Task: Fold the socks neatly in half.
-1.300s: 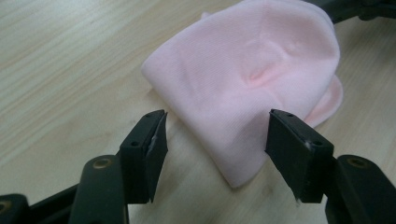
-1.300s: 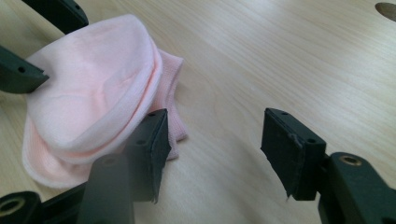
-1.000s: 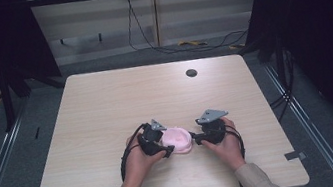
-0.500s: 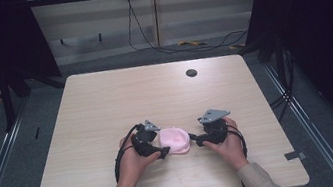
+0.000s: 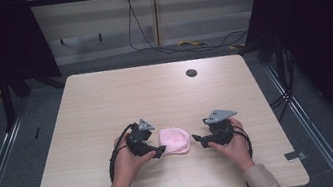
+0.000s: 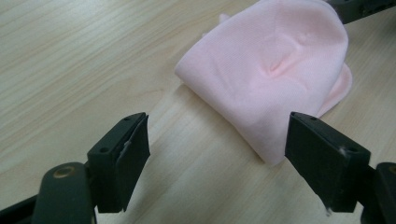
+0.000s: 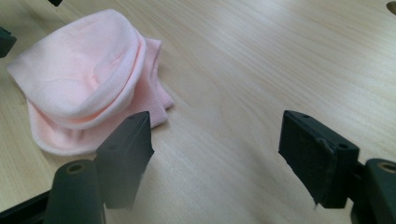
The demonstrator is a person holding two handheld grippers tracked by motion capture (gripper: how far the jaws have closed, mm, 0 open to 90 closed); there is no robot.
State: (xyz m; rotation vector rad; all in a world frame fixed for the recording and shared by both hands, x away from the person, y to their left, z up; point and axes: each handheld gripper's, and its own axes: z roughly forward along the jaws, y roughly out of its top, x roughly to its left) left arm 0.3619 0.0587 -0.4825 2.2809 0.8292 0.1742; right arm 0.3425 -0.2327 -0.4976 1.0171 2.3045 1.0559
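Observation:
A folded pink cloth lies flat on the wooden table, near its front edge. My left gripper sits just left of the cloth and my right gripper just right of it, each pointing inward. In the left gripper view the cloth lies ahead of the left gripper, whose jaws stand wide with bare wood between them. In the right gripper view the cloth lies up and to the left of the right gripper. Both pairs of jaws have just been opening, and nothing is between them.
A small black round hole sits in the tabletop at the far right. Dark frame posts stand left and right of the table, and cables run over the floor behind it. The other gripper's jaw tip shows beyond the cloth.
Both grippers have let go of the pink cloth and drawn back a little to its sides. The cloth now lies loose and flatter between them.

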